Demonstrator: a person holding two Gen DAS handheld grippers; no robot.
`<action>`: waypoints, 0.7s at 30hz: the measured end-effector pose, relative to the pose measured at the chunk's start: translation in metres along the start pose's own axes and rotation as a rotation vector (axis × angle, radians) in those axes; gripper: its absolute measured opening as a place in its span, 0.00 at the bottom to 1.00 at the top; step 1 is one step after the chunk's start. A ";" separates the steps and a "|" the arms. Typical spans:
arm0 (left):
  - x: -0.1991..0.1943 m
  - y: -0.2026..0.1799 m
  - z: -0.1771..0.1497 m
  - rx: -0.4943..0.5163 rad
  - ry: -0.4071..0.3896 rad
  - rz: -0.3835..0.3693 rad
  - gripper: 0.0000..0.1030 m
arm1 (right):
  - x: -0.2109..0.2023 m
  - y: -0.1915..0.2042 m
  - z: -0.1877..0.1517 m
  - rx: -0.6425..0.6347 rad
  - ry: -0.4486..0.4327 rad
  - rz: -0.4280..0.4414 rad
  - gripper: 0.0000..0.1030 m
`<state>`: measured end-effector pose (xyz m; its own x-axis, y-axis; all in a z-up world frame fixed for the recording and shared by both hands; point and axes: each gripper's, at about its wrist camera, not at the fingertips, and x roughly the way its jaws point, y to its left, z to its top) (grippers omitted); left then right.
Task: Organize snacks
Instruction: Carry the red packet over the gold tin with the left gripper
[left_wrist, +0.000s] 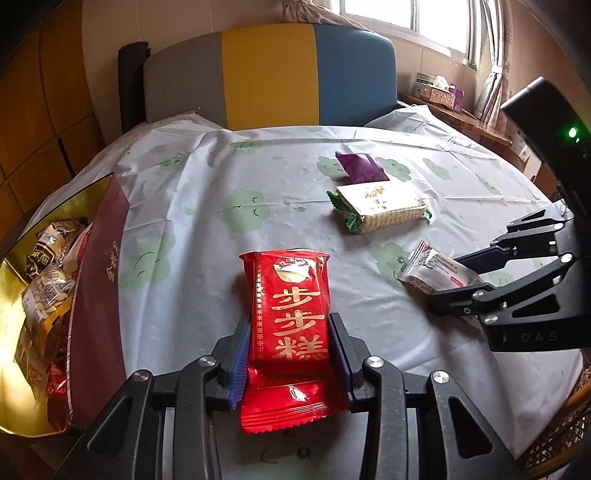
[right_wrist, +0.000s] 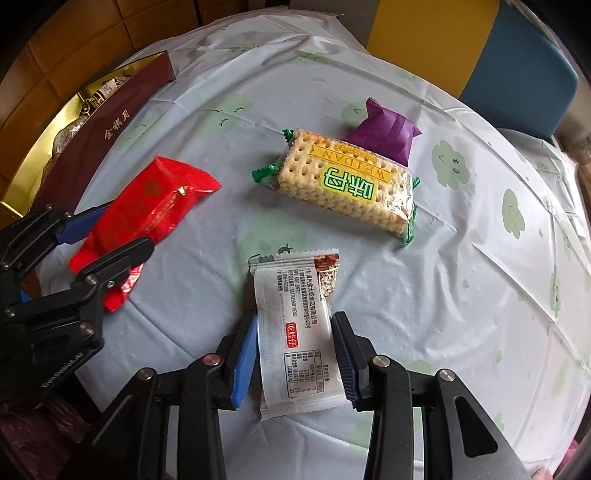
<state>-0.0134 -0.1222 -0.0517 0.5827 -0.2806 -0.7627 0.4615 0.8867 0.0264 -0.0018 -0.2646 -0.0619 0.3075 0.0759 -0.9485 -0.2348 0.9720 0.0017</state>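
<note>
A red snack packet (left_wrist: 288, 295) (right_wrist: 147, 206) lies lengthwise on the tablecloth with my left gripper (left_wrist: 290, 319) (right_wrist: 127, 229) shut on its sides, and the wrapper narrows a little where the pads press. A white snack packet (right_wrist: 291, 288) (left_wrist: 432, 266) lies flat and unbuckled between the jaws of my right gripper (right_wrist: 295, 317) (left_wrist: 447, 282). Those jaws stand open, close along the packet's edges, with a thin gap at the right pad. A cracker pack (right_wrist: 343, 184) (left_wrist: 380, 208) and a purple packet (right_wrist: 384, 136) (left_wrist: 360, 166) lie farther out.
A dark red gift box (left_wrist: 96, 258) (right_wrist: 110, 122) with a gold inside stands at the table's left edge and holds several wrapped snacks. Behind the table is a grey, yellow and blue seat back (left_wrist: 269, 74). The cloud-print tablecloth (right_wrist: 480, 258) is wrinkled.
</note>
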 end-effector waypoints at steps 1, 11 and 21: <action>-0.004 0.000 0.000 -0.001 -0.006 -0.002 0.38 | 0.000 0.002 -0.001 -0.009 -0.003 -0.006 0.40; -0.042 0.008 0.010 -0.031 -0.068 -0.006 0.38 | -0.005 0.018 -0.006 -0.033 -0.015 -0.033 0.40; -0.065 0.024 0.015 -0.075 -0.086 -0.003 0.38 | -0.006 0.021 -0.007 -0.068 -0.026 -0.061 0.39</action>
<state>-0.0302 -0.0881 0.0081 0.6381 -0.3106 -0.7046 0.4138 0.9100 -0.0263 -0.0148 -0.2459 -0.0587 0.3467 0.0239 -0.9377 -0.2769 0.9577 -0.0780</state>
